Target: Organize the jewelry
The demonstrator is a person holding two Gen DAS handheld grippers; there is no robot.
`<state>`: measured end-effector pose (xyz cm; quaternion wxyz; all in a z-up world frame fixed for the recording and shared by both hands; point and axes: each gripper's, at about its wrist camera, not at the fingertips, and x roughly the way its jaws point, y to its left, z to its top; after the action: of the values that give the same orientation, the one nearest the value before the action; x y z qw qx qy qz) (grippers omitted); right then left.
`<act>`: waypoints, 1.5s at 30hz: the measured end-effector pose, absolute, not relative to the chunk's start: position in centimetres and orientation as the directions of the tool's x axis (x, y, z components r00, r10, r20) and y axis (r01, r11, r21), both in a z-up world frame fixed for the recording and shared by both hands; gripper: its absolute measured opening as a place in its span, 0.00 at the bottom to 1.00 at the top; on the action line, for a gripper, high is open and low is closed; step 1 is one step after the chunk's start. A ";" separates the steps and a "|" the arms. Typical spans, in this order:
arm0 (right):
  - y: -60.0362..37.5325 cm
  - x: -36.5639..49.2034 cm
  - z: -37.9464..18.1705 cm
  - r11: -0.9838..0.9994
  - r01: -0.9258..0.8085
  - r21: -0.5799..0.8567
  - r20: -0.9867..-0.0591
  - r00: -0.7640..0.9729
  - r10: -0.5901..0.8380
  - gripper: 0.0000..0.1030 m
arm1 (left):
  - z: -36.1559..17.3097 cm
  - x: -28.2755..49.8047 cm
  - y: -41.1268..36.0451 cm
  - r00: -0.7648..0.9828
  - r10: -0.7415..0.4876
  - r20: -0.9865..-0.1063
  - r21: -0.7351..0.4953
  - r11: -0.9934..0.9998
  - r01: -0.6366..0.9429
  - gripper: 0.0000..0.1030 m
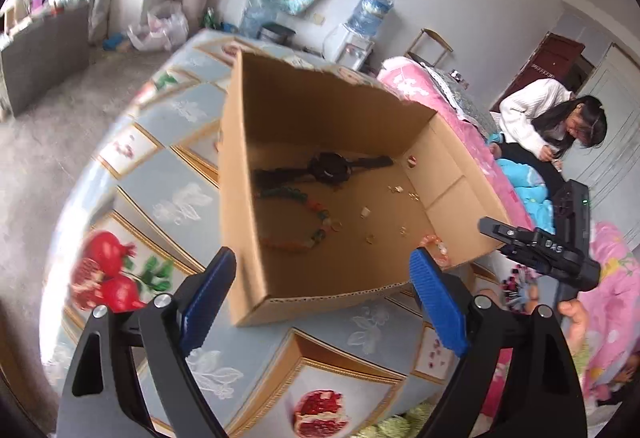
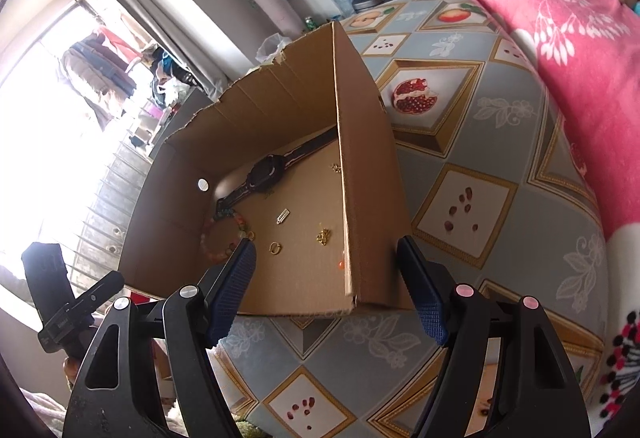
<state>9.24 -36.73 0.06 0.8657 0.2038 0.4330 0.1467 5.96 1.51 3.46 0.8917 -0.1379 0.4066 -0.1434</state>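
An open cardboard box (image 1: pixel 288 106) (image 2: pixel 368 174) stands on a table with a fruit-print cloth. Inside lie a black wristwatch (image 1: pixel 330 167) (image 2: pixel 266 174), a coloured bead necklace (image 1: pixel 308 216) (image 2: pixel 218 238), an orange bead bracelet (image 1: pixel 436 248), gold rings (image 1: pixel 370 239) (image 2: pixel 274 247), a gold chain (image 2: pixel 323 236) and a small silver pendant (image 2: pixel 283 216). My left gripper (image 1: pixel 324 302) is open and empty, just in front of the box's near wall. My right gripper (image 2: pixel 326 288) is open and empty, straddling the box's near corner.
The table cloth (image 1: pixel 168 174) (image 2: pixel 472 166) extends around the box. A pink blanket (image 2: pixel 560 50) lies along the right. A seated person (image 1: pixel 560 126) is at the far right. The other gripper's body shows in each view (image 1: pixel 552 250) (image 2: pixel 60 302).
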 end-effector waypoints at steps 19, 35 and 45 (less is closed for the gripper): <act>-33.5 -2.1 7.1 0.993 -0.051 0.104 -0.490 0.866 0.096 0.92 | 10.0 0.9 -4.0 0.833 -0.097 -0.545 -0.060 0.995 0.076 0.95; -33.3 -1.0 3.3 0.994 -0.018 0.109 -0.711 0.697 0.090 0.92 | 6.2 1.1 -11.2 0.703 -0.047 -0.710 0.098 0.982 0.164 0.95; -32.7 1.4 2.6 0.990 0.011 0.140 -0.756 0.646 0.100 0.92 | 5.4 2.7 -9.3 0.640 -0.052 -0.767 -0.022 0.998 0.055 0.95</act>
<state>1.41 -32.71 2.61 0.9049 0.0659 0.4197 0.0246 2.70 -9.25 5.35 0.9055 0.0019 0.4234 -0.0296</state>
